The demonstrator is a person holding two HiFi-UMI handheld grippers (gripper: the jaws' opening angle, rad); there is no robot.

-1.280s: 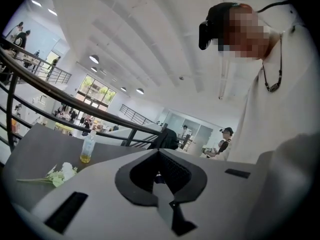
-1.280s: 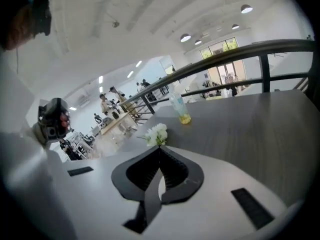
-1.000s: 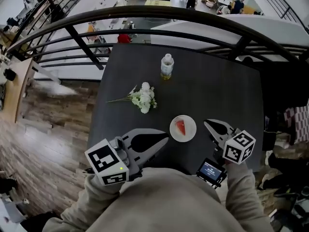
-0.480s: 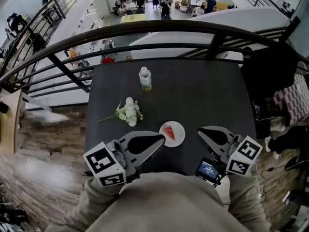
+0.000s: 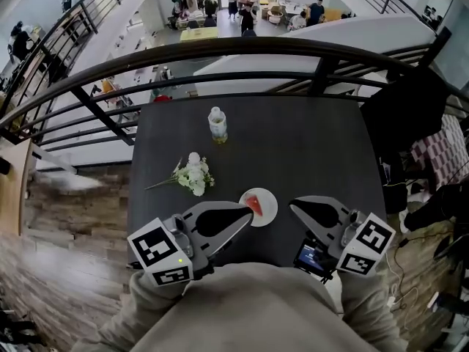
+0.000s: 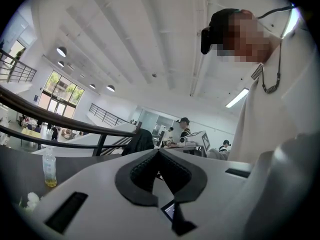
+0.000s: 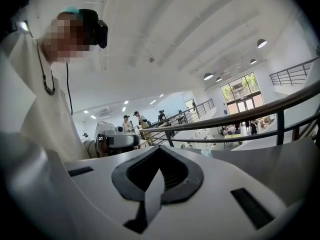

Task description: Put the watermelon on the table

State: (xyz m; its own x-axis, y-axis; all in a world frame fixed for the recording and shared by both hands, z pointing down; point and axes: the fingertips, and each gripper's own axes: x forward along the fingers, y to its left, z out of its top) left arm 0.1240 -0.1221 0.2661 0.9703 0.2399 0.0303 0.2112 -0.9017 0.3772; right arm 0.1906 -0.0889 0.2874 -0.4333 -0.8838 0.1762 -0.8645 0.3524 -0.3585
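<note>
1. Sitting on a white plate [image 5: 268,211], the watermelon slice [image 5: 253,202] is on the dark desk [image 5: 315,145], close to the person's edge and roughly mid-width.
2. Left tool [image 5: 248,213]: jaws together, tips meeting, nothing between the pads. In the head view its tip overlaps the plate's near-left rim, just beside the slice. Can't tell whether it touches.
3. Right tool [image 5: 293,203]: jaws together, empty. Its tip sits just right of the plate, with a strip of bare desk showing between them.
4. Both tools angle inward toward the plate, so the slice lies between the two tips.
5. Each tool carries a marker cube: the left cube [image 5: 160,251] and the right cube [image 5: 366,243] are both over the person's sleeves. A small lit screen [image 5: 311,257] hangs under the right tool.
6. A bottle [image 5: 218,124] stands upright toward the far side of the desk, well apart from the plate.
7. A bunch of white flowers [image 5: 193,174] lies on its side left of centre, between the bottle and the plate, touching neither.
8. A dark curved railing [image 5: 220,46] runs just past the desk's far edge. A lower floor with people is visible beyond it.
</note>
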